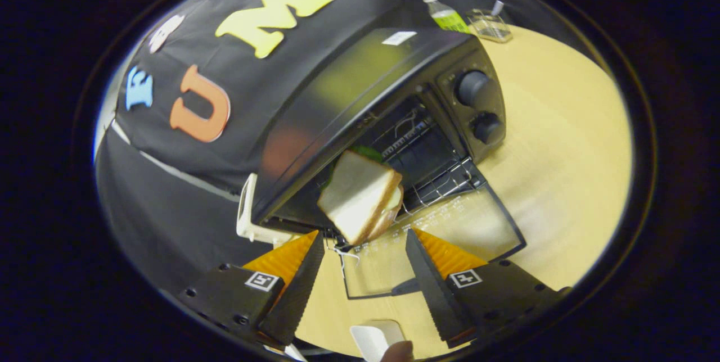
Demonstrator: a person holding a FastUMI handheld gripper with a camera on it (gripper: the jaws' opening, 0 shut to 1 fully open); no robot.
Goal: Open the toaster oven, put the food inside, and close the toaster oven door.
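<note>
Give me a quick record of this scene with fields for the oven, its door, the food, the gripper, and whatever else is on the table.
toaster oven: black, on the wooden table, two knobs on its control panel
door: open, folded down flat, glass pane
sandwich: at the oven's mouth, tilted, just ahead of the fingers
wire rack: inside the oven, reaching out over the door
gripper: open, fingers apart, not touching the sandwich
bottle: beyond the oven, beside a clear container
task stage: food about in, door not yet closed
</note>
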